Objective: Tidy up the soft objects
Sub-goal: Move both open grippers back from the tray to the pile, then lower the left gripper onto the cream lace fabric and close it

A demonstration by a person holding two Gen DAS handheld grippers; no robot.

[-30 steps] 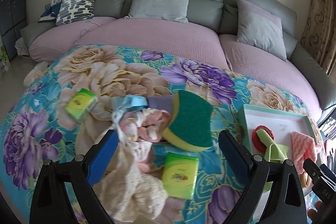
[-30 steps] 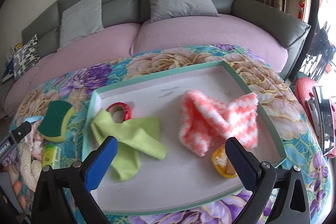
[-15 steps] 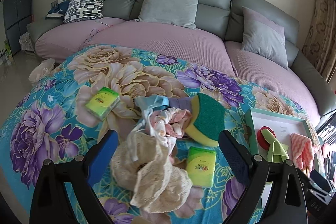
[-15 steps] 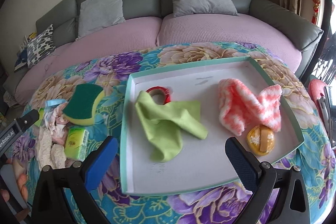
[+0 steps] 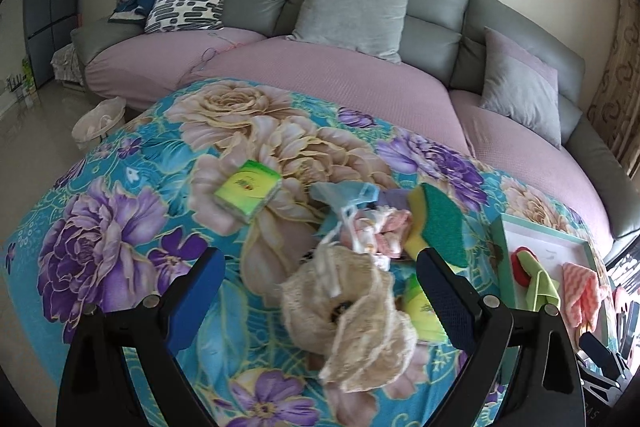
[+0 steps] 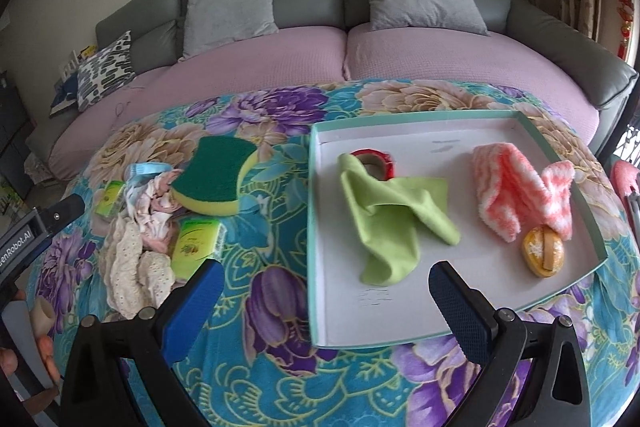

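Left wrist view: I see my left claw (image 5: 318,289) released, jaws spread wide and grasping nothing. It hovers over the bench (image 5: 120,195), which is covered in a floral cloth. The cream lace cloth (image 5: 352,315) lies crumpled between the two fingers. Just behind the lace cloth sits a pink-and-white fabric bundle (image 5: 376,231), with a light blue strap (image 5: 346,193) at its far edge. The green-and-yellow sponge (image 5: 438,223) leans against the right side of that bundle. One tissue pack (image 5: 248,191) lies well left of the sponge; a second tissue pack (image 5: 420,309) lies touching the lace cloth on its right. The tray (image 5: 504,239) stands right of the sponge.

Right wrist view: My right claw (image 6: 326,285) is likewise released and empty, hovering above the near rim of the tray (image 6: 440,323). Inside the tray, the green cloth (image 6: 388,223) partly covers a red tape roll (image 6: 378,159). The pink striped towel (image 6: 516,191) lies right of the green cloth, with an orange round item (image 6: 542,251) touching its near edge. The sponge (image 6: 212,179) rests left of the tray.
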